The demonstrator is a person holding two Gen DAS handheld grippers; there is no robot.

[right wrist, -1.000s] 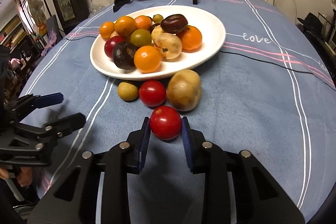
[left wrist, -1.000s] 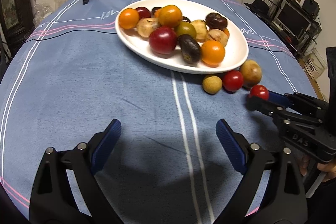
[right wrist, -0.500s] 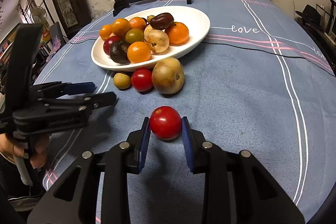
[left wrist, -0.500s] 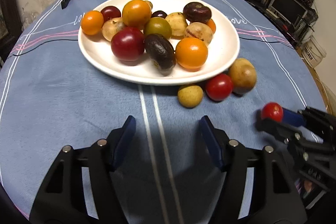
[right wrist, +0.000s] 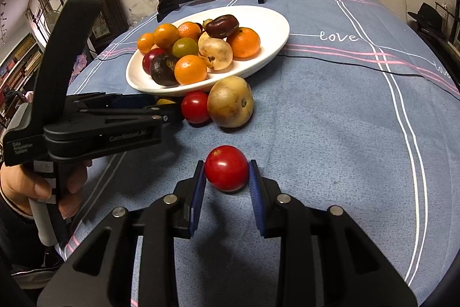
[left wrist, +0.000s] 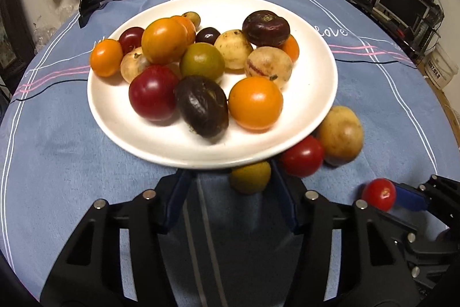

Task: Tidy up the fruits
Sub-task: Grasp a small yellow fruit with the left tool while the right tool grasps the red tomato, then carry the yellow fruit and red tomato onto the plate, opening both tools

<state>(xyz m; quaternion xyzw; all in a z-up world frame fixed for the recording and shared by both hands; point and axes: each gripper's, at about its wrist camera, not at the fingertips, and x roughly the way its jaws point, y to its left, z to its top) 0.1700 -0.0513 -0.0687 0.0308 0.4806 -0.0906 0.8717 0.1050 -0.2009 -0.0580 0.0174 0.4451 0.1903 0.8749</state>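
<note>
Blue table (left wrist: 72, 177): your left jaws have been closing around the yellow fruit (left wrist: 250, 176), not gripping yet; right jaws hold the small tomato (right wrist: 226, 168). Squeeze crooked and the fruit rolls away.

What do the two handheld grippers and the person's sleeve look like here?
Both grippers, left gripper and right gripper, are matte black plastic frames with silver rivets and blue finger pads. The left one has faint white lettering and a grey handle. The sleeve is dark with a pale cuff.
</note>
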